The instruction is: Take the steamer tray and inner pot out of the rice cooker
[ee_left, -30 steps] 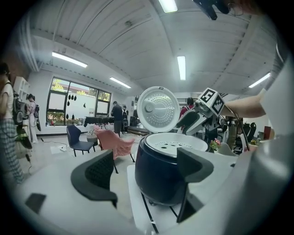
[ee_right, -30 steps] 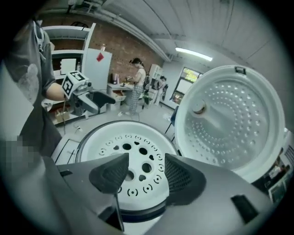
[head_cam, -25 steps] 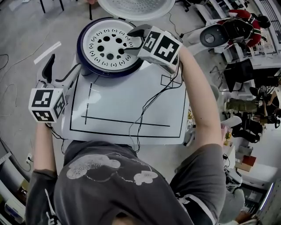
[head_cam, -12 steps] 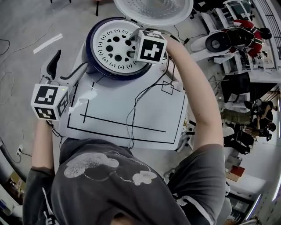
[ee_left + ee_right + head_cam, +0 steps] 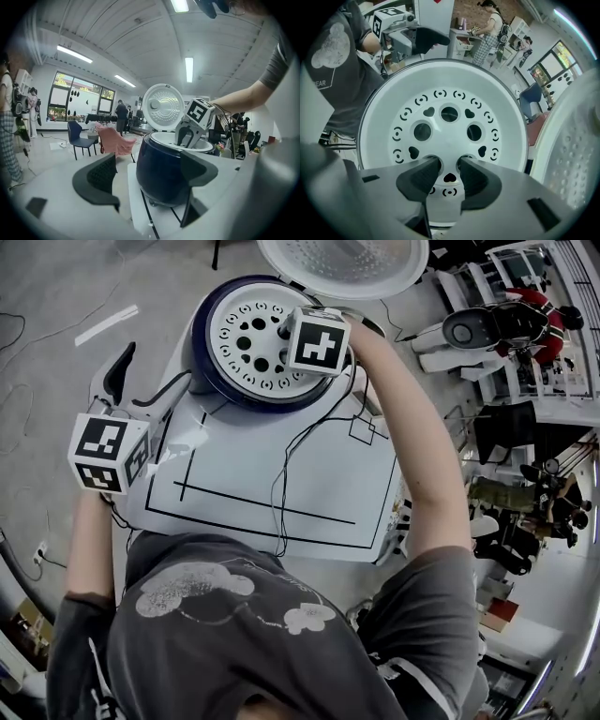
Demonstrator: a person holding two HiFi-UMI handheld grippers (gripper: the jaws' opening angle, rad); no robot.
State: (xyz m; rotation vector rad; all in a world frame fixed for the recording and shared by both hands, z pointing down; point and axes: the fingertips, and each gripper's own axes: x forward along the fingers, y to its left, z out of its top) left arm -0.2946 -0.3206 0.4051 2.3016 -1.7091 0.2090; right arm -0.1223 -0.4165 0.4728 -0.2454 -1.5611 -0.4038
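Note:
The dark blue rice cooker (image 5: 208, 371) (image 5: 159, 173) stands at the far end of the table with its lid (image 5: 342, 263) (image 5: 162, 105) swung up. Inside it lies the white steamer tray (image 5: 244, 334) (image 5: 450, 126), pierced with round and heart-shaped holes. My right gripper (image 5: 286, 341) (image 5: 449, 169) (image 5: 187, 139) points straight down onto the tray. Its jaws are closing, the tips dipping into two round holes with the tray's strip between them and a gap still showing. The inner pot is hidden under the tray. My left gripper (image 5: 141, 382) (image 5: 147, 161) is open and empty, left of the cooker and level with its side.
The cooker stands on a white sheet with black lines (image 5: 281, 474) on the table. Black cables (image 5: 291, 451) run across the sheet from the right gripper. Past the table's left edge lie open floor, a chair (image 5: 82, 136) and standing people; cluttered shelves are at the right.
The right gripper has tipped to point down and sunk onto the tray, its jaws narrowing. The left gripper has drifted slightly toward the cooker.

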